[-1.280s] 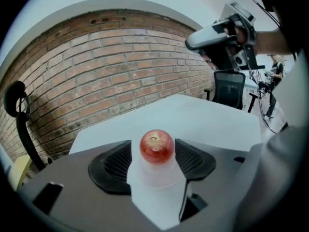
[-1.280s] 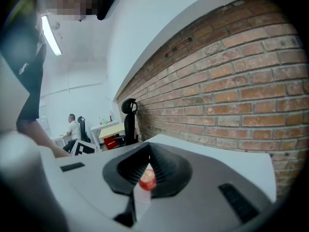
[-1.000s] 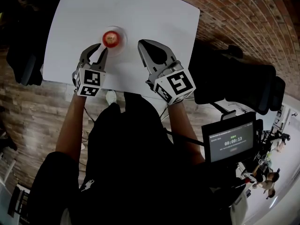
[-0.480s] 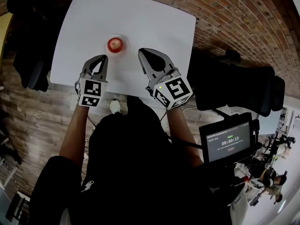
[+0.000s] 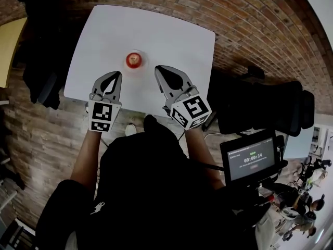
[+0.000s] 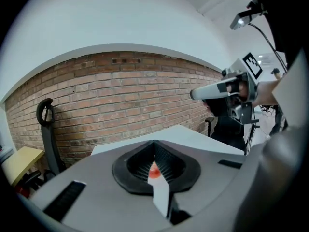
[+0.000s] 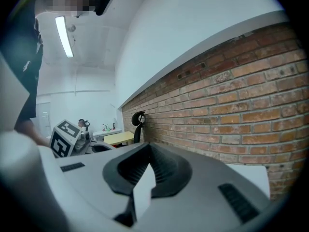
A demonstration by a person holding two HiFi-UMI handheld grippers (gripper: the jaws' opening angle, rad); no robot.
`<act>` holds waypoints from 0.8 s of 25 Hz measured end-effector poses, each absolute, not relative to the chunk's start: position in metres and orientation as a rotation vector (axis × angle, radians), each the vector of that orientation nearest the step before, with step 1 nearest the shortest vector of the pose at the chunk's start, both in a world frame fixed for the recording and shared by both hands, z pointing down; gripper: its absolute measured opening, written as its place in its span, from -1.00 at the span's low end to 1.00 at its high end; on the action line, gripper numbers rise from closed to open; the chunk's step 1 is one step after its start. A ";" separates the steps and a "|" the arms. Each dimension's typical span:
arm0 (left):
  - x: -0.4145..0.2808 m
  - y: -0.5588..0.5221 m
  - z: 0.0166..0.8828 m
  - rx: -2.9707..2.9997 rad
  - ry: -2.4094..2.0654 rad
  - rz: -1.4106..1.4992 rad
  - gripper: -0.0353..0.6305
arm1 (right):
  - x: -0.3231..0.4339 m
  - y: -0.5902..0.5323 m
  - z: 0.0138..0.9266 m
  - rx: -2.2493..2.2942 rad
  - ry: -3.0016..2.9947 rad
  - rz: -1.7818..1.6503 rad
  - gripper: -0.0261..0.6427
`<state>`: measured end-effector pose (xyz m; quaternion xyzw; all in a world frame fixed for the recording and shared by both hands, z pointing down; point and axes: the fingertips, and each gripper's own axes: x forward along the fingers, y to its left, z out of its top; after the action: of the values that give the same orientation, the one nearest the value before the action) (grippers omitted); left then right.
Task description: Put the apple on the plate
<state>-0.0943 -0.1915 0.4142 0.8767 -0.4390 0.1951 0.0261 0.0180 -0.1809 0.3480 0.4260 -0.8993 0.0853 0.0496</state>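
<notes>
A red apple [image 5: 134, 60] rests on a small white plate [image 5: 142, 65] on the white table [image 5: 171, 40]. My left gripper [image 5: 116, 74] hovers to the near left of the plate, apart from it, its jaws shut with nothing between them. In the left gripper view the apple [image 6: 153, 171] shows as a red spot through the gap behind the closed jaws of the left gripper [image 6: 154, 148]. My right gripper [image 5: 158, 68] is held near-right of the plate, also shut and empty. In the right gripper view the tips of the right gripper [image 7: 148, 146] meet.
Black office chairs stand left [image 5: 41, 77] and right [image 5: 260, 105] of the table. A screen with a timer [image 5: 252, 158] is at the lower right. The floor [image 5: 250, 30] around the table is brick-patterned.
Both grippers drew back from the apple toward the person and rose. The left jaws, open a second ago, have shut empty. The apple stayed on the plate.
</notes>
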 end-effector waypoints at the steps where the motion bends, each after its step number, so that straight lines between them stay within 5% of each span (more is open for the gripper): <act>1: -0.096 -0.191 0.411 2.710 -1.363 0.586 -0.87 | 0.019 -0.181 0.348 1.303 -2.737 0.256 -0.91; 20: -0.121 -0.174 0.375 2.743 -1.424 0.431 -0.87 | 0.018 -0.165 0.329 1.363 -2.727 0.172 -0.91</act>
<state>-0.1206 -0.1737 0.3754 0.8790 -0.4563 0.1382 0.0106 0.0181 -0.1651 0.3295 0.4460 -0.8922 0.0562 0.0442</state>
